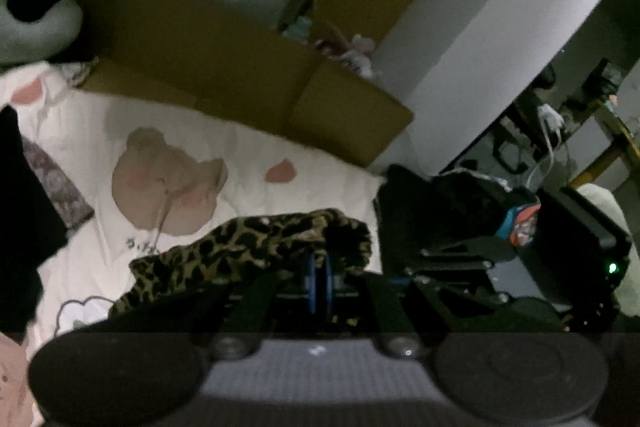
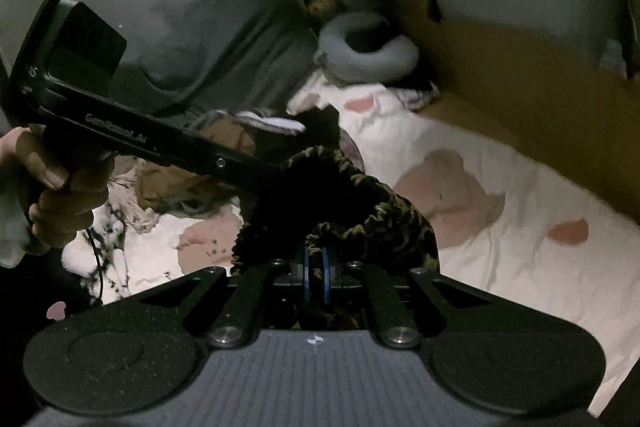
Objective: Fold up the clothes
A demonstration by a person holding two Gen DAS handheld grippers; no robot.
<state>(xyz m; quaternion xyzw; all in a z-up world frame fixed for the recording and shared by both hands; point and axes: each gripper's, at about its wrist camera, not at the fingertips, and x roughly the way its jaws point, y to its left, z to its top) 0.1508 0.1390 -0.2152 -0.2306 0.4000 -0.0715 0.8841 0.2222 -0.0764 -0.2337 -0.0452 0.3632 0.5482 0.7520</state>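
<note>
Honestly, both grippers, left & right, are pinched shut on the leopard-print garment mid-frame w/ thin bites, so a tug could slip it onto the bedsheet.

My left claw: black linkage bars, blue-edged fingers, grey ribbed housing flanked by two round black discs, silver pivot screws. My right claw: identical build. Seen from the right, the left unit's black body bears white lettering; a pale sleeve covers the wrist.
</note>
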